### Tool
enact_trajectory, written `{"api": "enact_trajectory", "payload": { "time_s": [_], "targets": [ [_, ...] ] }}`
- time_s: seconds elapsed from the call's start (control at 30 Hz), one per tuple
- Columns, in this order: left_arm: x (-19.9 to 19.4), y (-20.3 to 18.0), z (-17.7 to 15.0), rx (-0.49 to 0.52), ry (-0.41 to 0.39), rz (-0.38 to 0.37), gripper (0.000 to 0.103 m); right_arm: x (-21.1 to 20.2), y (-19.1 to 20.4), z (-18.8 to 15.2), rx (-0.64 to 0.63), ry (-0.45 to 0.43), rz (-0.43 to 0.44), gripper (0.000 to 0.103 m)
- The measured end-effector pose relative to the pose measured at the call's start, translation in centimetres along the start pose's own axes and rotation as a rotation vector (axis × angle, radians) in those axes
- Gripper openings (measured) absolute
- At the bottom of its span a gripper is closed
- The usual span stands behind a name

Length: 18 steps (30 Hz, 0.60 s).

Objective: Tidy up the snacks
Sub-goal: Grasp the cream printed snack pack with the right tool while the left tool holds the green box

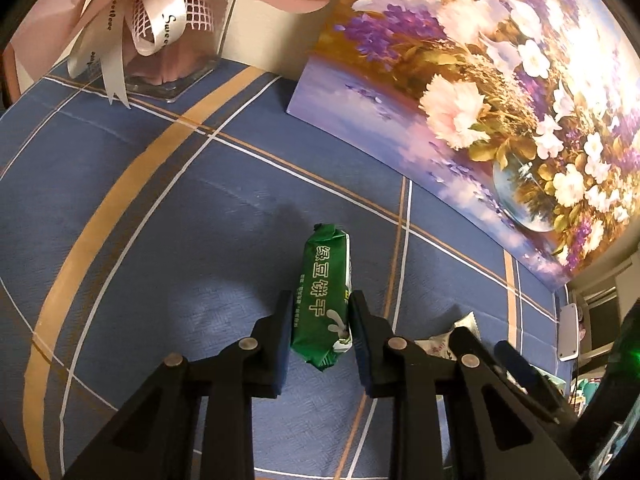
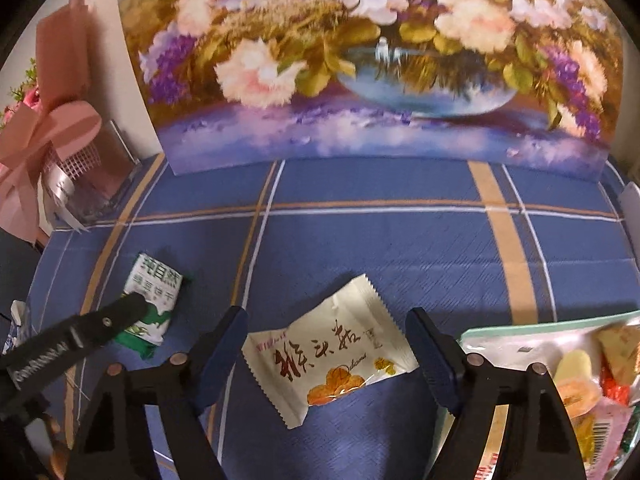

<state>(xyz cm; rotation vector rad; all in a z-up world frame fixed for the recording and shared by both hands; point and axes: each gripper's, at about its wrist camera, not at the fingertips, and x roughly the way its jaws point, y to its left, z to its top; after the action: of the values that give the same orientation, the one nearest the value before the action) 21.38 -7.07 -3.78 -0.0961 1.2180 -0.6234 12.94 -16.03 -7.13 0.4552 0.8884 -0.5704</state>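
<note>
My left gripper (image 1: pixel 319 300) is shut on a green biscuit packet (image 1: pixel 325 292), its blue pads pressing the packet's two sides just above the blue checked tablecloth (image 1: pixel 140 208). The same green packet (image 2: pixel 154 300) and the left gripper's finger (image 2: pixel 120 314) show at the left of the right wrist view. My right gripper (image 2: pixel 326 316) is open, its jaws wide on either side of a cream snack packet (image 2: pixel 332 350) lying flat on the cloth, not touching it.
A tray (image 2: pixel 520 330) with several mixed snacks sits at the right. A flower painting (image 2: pixel 360 60) leans at the back. A glass vase with pink ribbon bouquet (image 1: pixel 168 40) stands at the back left.
</note>
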Motion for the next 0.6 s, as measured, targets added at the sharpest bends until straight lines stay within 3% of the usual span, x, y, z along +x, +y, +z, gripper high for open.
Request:
{"api": "enact_trajectory", "payload": {
  "time_s": [0.27,0.6],
  "targets": [
    [1.4,-0.5,-0.4,0.020,0.038,0.002,0.029,1.5,0.5,-0.7,-0.023,0.057,-0.025,0.083],
    [1.7,-0.5,-0.5,0.015,0.052,-0.003,0.029,1.6,1.1,-1.0,-0.032,0.122,0.093,0.081]
  ]
}}
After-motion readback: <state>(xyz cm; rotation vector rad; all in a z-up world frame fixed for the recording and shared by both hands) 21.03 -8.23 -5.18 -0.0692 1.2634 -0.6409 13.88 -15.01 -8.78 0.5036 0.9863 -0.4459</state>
